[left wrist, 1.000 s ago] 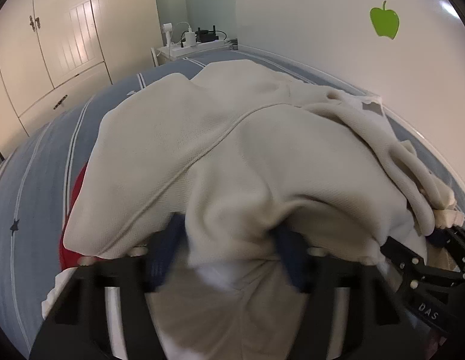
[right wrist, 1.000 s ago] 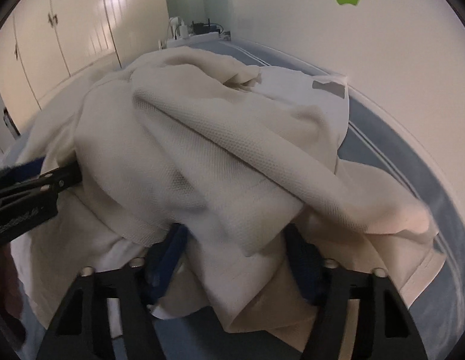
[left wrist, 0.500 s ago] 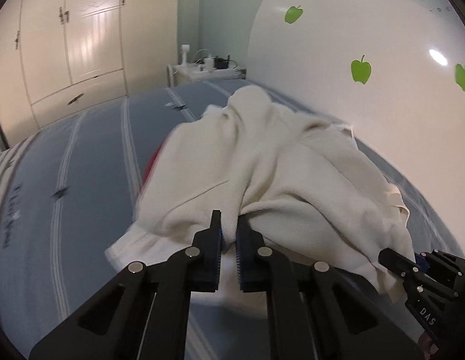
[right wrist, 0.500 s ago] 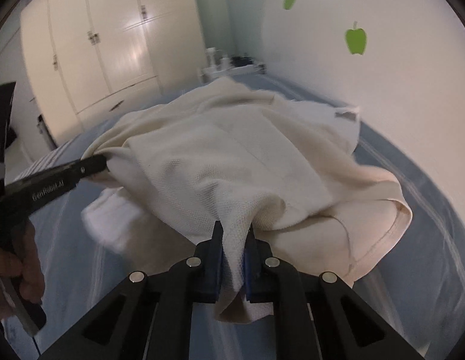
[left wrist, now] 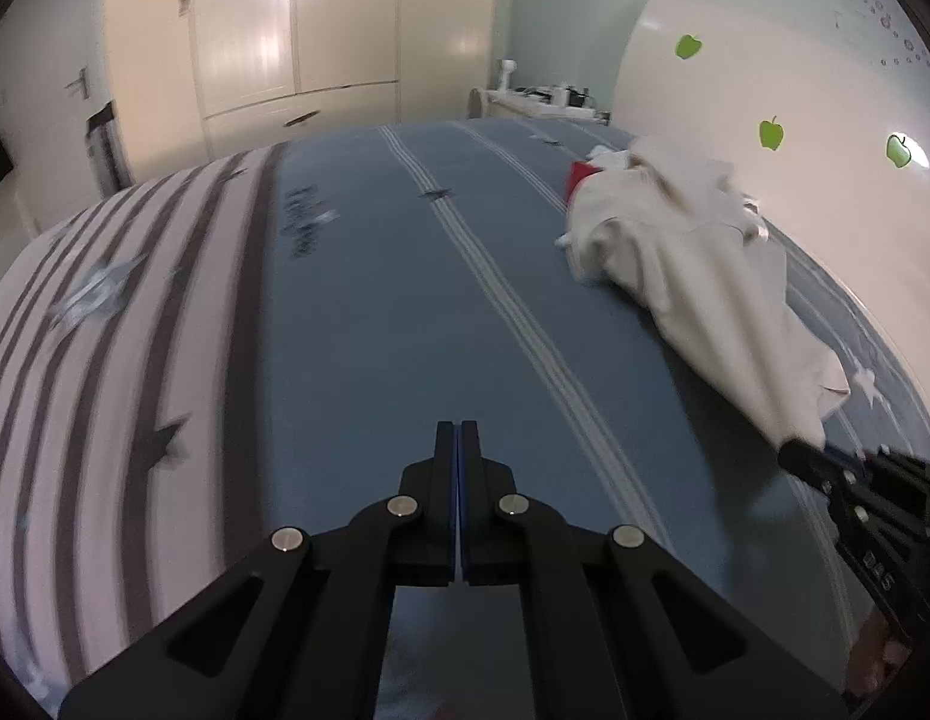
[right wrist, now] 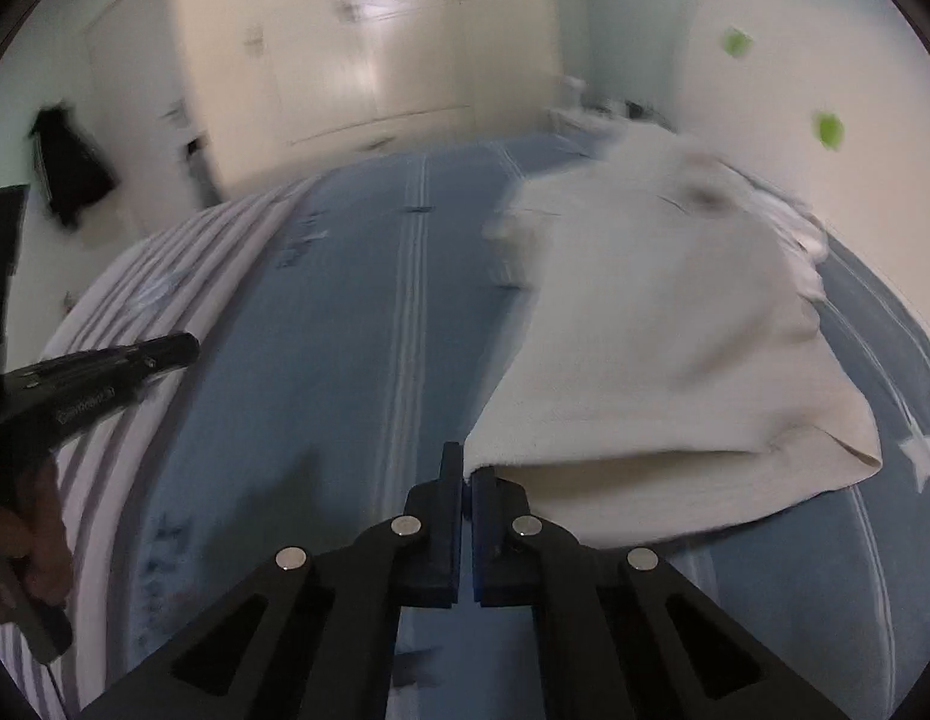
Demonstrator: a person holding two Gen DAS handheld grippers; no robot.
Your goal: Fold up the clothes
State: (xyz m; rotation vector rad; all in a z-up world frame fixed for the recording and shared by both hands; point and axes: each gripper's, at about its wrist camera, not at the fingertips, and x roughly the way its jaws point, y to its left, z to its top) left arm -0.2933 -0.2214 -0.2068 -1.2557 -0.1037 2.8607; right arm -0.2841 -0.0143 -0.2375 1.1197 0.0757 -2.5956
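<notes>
A cream garment (left wrist: 693, 252) lies stretched along the right side of the blue striped bed (left wrist: 405, 300); it also shows in the right wrist view (right wrist: 657, 324). My right gripper (right wrist: 465, 468) is shut on a corner of the garment's near edge and holds it above the bed. It shows in the left wrist view (left wrist: 795, 456) at the garment's near tip. My left gripper (left wrist: 458, 429) is shut and empty over the middle of the bed, away from the garment. It appears at the left of the right wrist view (right wrist: 183, 348).
A red cloth (left wrist: 579, 171) and other white clothes lie under the garment's far end. A white headboard (left wrist: 795, 120) with green apple stickers runs along the right. Cream wardrobes (left wrist: 297, 42) and a small bedside table (left wrist: 543, 99) stand beyond the bed.
Both grippers closed and pulled back from the pile. The right one drew the cream garment out toward me. The left one let go and swung left over the bare bed.
</notes>
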